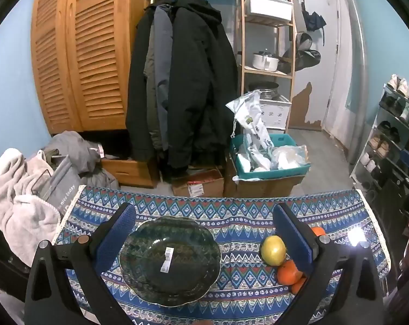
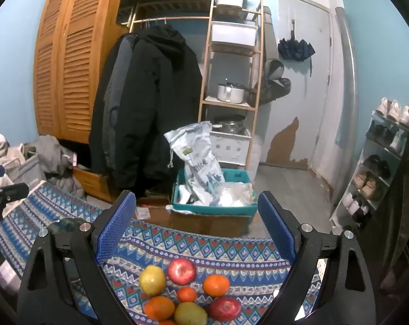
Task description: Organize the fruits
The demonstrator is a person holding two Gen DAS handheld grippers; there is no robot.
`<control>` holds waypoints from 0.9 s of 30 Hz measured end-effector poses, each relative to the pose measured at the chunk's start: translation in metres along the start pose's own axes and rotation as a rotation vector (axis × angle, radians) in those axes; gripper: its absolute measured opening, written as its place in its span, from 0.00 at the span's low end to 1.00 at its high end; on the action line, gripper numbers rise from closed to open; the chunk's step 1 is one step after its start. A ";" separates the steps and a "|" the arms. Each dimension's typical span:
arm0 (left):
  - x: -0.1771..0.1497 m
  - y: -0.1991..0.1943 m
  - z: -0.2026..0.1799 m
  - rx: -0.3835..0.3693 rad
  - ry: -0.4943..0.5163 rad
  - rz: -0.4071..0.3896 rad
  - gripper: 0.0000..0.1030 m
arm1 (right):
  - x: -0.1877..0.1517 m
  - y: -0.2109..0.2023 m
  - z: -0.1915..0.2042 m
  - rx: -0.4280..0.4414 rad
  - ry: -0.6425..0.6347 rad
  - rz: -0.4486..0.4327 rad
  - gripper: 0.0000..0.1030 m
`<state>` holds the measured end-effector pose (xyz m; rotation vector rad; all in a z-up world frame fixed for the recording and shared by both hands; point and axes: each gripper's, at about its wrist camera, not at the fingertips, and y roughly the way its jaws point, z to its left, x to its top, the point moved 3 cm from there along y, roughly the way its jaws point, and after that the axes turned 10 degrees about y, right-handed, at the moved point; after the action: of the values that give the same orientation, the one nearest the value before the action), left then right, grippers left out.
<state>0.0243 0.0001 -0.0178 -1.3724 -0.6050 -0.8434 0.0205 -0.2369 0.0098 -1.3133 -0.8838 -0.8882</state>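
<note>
both claws are wide open and grip nothing: the left gripper [image 1: 201, 233] is above the green plate [image 1: 169, 260], the right gripper [image 2: 196, 224] above the fruits [image 2: 181, 270] on the patterned cloth [image 2: 204, 246].

Louvred wooden wardrobe [image 1: 77, 54] fills the upper left of the frame, against a blue wall. Dark coats [image 1: 182, 81] hang from a rail at centre. Wooden shelf rack [image 1: 266, 40] stands right of the coats, holding a white pot [image 1: 265, 61] and a white bin [image 1: 268, 6]. Teal crate [image 1: 269, 159] sits on cardboard boxes on the floor, with a printed white bag [image 1: 252, 124] leaning in it. Heap of grey and white clothing [image 1: 28, 187] at left edge. Shoe rack [image 1: 388, 135] along the right edge. Folded umbrella [image 2: 296, 47] hangs on the pale door. Patterned blue cloth [image 1: 231, 216] covers the surface.
</note>
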 end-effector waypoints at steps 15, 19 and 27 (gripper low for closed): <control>0.003 -0.001 0.001 0.001 0.008 -0.007 0.99 | -0.005 0.002 0.002 0.003 0.002 0.004 0.87; 0.003 -0.002 0.001 -0.006 0.005 -0.011 0.99 | -0.004 0.001 0.002 0.002 0.000 0.004 0.87; 0.002 -0.001 0.000 -0.013 0.009 -0.013 0.99 | -0.003 0.001 0.001 0.003 0.000 0.005 0.87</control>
<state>0.0242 -0.0002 -0.0157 -1.3770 -0.6037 -0.8648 0.0206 -0.2354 0.0068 -1.3126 -0.8813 -0.8824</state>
